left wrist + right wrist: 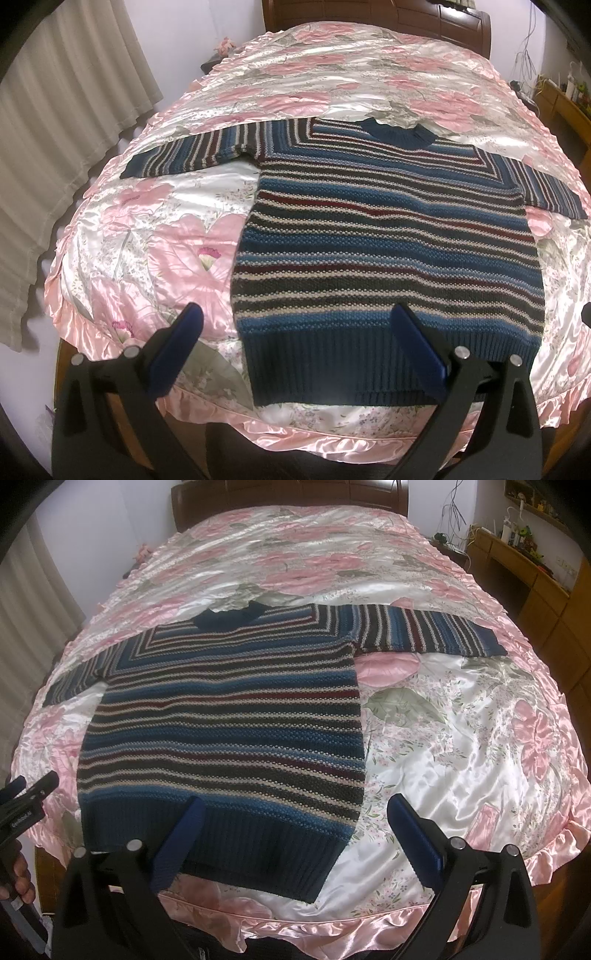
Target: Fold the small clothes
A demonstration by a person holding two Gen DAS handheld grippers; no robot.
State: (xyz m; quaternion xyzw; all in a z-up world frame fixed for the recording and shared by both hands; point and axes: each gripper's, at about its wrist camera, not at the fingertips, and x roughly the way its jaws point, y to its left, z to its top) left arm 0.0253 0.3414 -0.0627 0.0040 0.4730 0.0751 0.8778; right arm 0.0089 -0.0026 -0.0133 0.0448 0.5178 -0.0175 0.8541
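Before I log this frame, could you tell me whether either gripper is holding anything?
Nothing is held: the left gripper and right gripper are open above the sweater, which lies flat.

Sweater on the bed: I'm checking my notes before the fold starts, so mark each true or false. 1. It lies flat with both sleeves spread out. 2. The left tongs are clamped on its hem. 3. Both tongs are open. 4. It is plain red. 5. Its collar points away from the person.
1. True: the sweater lies flat on the bedspread, sleeves out.
2. False: the left tongs are open, gripping nothing.
3. True: the right tongs gape too.
4. False: it is striped blue, dark, cream and maroon.
5. True: the collar lies at the far side.
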